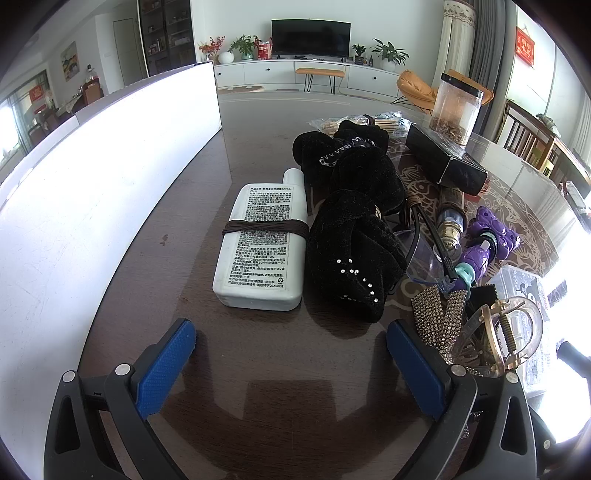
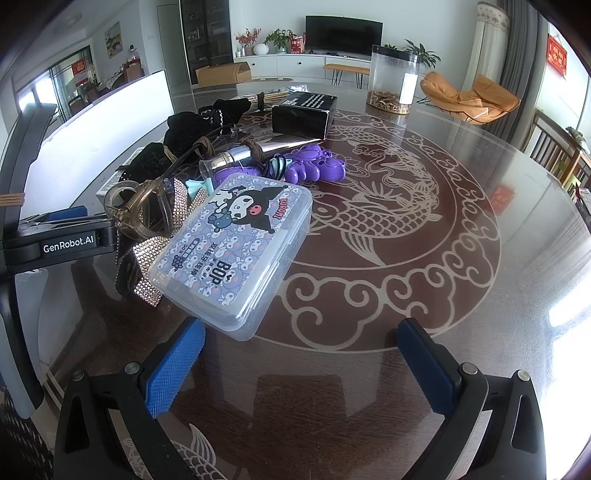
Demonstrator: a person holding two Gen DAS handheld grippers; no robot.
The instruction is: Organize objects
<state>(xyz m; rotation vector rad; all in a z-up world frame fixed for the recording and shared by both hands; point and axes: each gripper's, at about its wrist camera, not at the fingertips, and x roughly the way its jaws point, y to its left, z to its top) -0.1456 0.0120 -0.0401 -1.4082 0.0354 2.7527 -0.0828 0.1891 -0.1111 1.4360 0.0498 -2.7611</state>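
The left gripper (image 1: 290, 363) is hovering low over the dark wooden table (image 1: 258, 369), its blue-padded jaws standing wide apart and gripping nothing, aimed at a white flat plastic bottle (image 1: 260, 243) banded with brown elastic that is lying beside a black velvet bow (image 1: 351, 229). The right gripper (image 2: 301, 363) is likewise gaping and empty, just short of a clear plastic box (image 2: 236, 254) whose cartoon label is reading "BOP". "GenRobot.AI" is showing on the left tool. A television (image 2: 343, 33) is standing behind.
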